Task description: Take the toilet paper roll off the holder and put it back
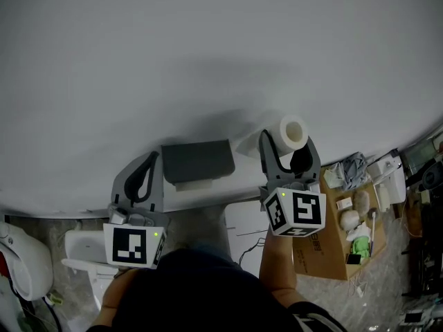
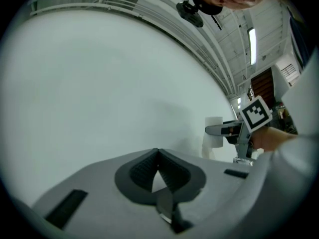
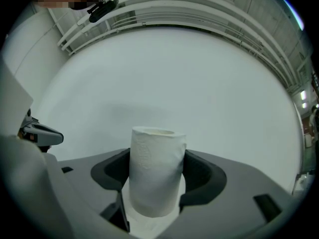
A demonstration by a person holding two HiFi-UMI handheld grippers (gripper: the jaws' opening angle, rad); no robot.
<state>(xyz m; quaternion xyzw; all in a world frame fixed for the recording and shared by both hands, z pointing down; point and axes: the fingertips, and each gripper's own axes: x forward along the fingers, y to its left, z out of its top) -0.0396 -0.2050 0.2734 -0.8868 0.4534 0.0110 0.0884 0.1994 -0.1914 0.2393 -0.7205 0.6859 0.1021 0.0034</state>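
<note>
A white toilet paper roll (image 1: 293, 131) is held upright close to the white wall, and my right gripper (image 1: 289, 145) is shut on it. In the right gripper view the roll (image 3: 156, 168) stands between the dark pads (image 3: 202, 176), squeezed from both sides. A dark grey holder (image 1: 196, 160) is fixed to the wall to the left of the roll, with no roll on it. My left gripper (image 1: 151, 162) hangs just left of the holder, shut on nothing. In the left gripper view its tips (image 2: 158, 152) meet, and the roll (image 2: 213, 132) shows at the right.
A cardboard box (image 1: 325, 258) with several small items lies on the floor at the right. A white fixture (image 1: 24, 261) stands at the lower left. A white sheet (image 1: 246, 228) with a cable lies on the floor below the holder. The wall (image 1: 208, 47) fills the upper view.
</note>
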